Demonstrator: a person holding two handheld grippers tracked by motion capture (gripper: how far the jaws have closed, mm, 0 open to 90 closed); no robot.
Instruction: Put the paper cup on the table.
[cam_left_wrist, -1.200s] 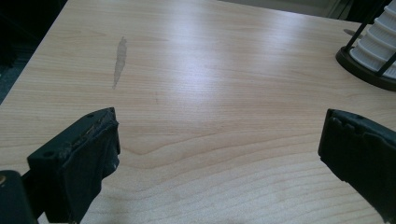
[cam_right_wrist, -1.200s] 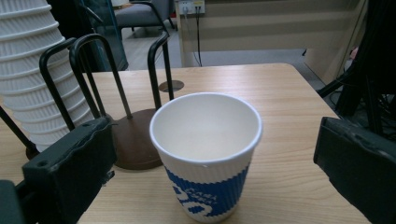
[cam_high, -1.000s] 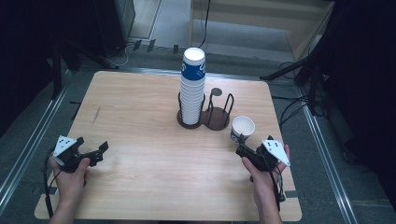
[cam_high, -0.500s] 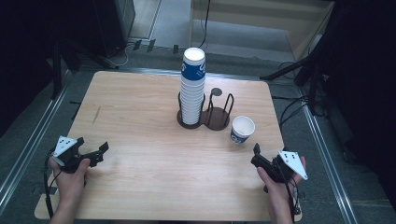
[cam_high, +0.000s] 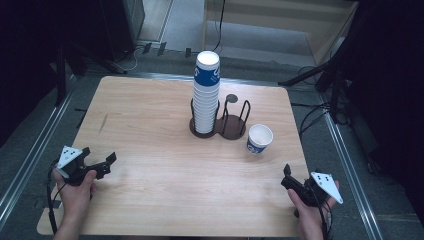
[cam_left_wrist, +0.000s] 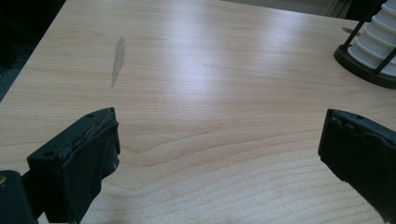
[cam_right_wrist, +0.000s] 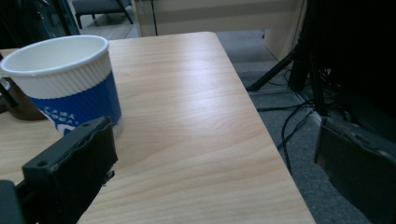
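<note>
Blue-and-white ribbed paper cup (cam_high: 259, 138) stands beside black wire holder (cam_high: 234, 121); open-jawed right gripper (cam_high: 289, 179) should approach level, mid-wall.

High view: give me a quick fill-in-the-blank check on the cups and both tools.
1. The single cup stands ____ on the table, beside the rack.
2. The cup stack sits in the rack's ____ ring.
3. The right tool has its jaws ____.
4. The left tool grips ____.

Missing: upright; left; open; nothing
</note>
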